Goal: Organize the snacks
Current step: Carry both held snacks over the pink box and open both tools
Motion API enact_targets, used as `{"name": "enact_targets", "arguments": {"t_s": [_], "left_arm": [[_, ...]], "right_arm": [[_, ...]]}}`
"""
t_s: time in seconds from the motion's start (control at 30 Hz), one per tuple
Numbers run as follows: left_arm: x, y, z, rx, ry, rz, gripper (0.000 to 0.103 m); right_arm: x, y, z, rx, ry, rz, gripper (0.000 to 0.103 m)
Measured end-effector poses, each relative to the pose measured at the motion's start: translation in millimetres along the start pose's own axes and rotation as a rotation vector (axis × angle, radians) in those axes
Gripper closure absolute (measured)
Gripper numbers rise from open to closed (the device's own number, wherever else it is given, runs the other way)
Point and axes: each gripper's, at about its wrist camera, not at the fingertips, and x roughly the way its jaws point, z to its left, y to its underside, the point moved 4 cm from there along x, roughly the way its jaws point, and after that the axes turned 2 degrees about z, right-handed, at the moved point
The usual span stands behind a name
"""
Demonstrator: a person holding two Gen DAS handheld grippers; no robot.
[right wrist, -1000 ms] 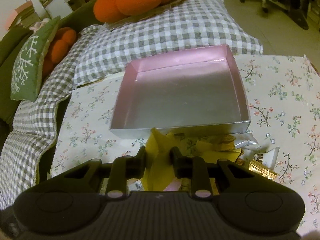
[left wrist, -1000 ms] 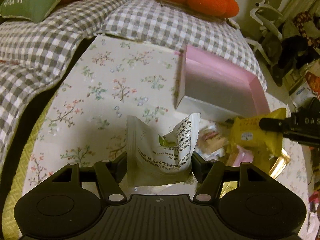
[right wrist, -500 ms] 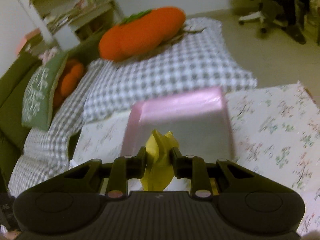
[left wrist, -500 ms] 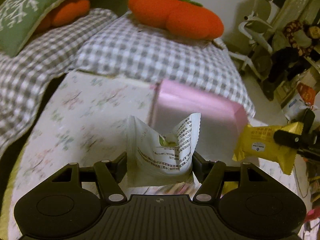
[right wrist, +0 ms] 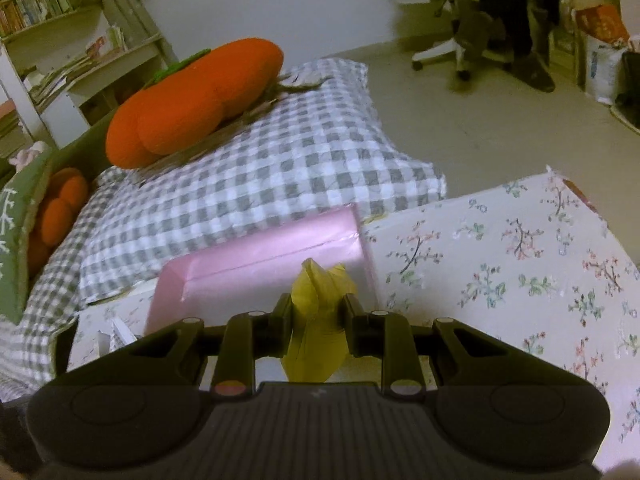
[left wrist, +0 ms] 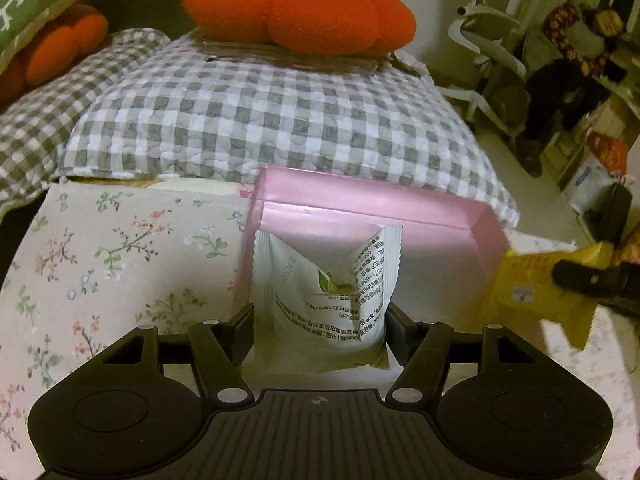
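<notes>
My left gripper [left wrist: 320, 316] is shut on a white snack packet [left wrist: 326, 300] with green print, held upright over the near part of the pink box [left wrist: 372, 208]. My right gripper [right wrist: 316, 316] is shut on a crumpled yellow snack packet [right wrist: 318, 320], just in front of the pink box [right wrist: 264, 252]. In the left wrist view the yellow packet [left wrist: 536, 292] hangs at the box's right side, pinched by the right gripper's fingers [left wrist: 588, 278]. The box's floor is mostly hidden behind both packets.
The box sits on a table with a floral cloth [left wrist: 112, 264], also seen at the right as the cloth [right wrist: 520, 264]. Behind it lie checked cushions [left wrist: 272, 120] and an orange plush pumpkin [left wrist: 300, 4]. An office chair [right wrist: 440, 40] stands on the floor beyond.
Both grippers have carried their packets from the snack pile toward the pink box. The pile has dropped out of view, and the box now fills the space right behind each packet.
</notes>
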Motion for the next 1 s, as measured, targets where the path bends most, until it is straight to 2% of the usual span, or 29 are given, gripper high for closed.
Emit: {"name": "enact_targets", "arguments": {"t_s": [0.1,0.2,0.3,0.33,0.37,0.4,0.47,0.57,0.73,1.0], "left_arm": [[10.3,2.0,4.8,0.007,-0.022,0.016,0.034],[13.1,0.0,11.0,-0.007,0.009,0.013,0.029],[5.5,-2.4,12.6,-0.017,0.033,-0.009,0.023],[3.7,-4.0,12.6,-0.013,0.019,-0.016,0.017],[1.0,-5.0,12.3,-0.002,-0.004,-0.028,0.016],[-2.9,-5.6,12.1,0.011,-0.015,-0.039,0.016],[-11.9,-7.5,11.6,0.031,-0.004,-0.049,0.016],[-26.2,-11.2,15.3,0.030,-0.012,-0.065,0.016],[-47.5,-10.1,23.2,0.003,-0.006,-0.058,0.015],[-81.0,14.4,23.0,0.042,-0.001,-0.011,0.012]], "right_arm": [[6.9,2.8,4.1,-0.044,0.024,-0.021,0.079],[13.2,8.1,8.8,-0.099,0.044,-0.023,0.079],[15.0,12.4,12.8,-0.133,0.049,-0.002,0.073],[14.6,13.4,14.1,-0.148,0.051,0.011,0.072],[13.9,14.1,15.0,-0.165,0.063,0.023,0.071],[12.5,14.8,16.1,-0.182,0.079,0.033,0.069],[8.6,15.4,16.4,-0.200,0.089,0.043,0.054],[-7.4,9.8,12.8,-0.183,0.077,0.019,0.041],[-26.2,0.9,6.5,-0.111,0.027,0.013,0.038],[-55.3,2.0,13.2,-0.112,-0.028,0.046,0.028]]}}
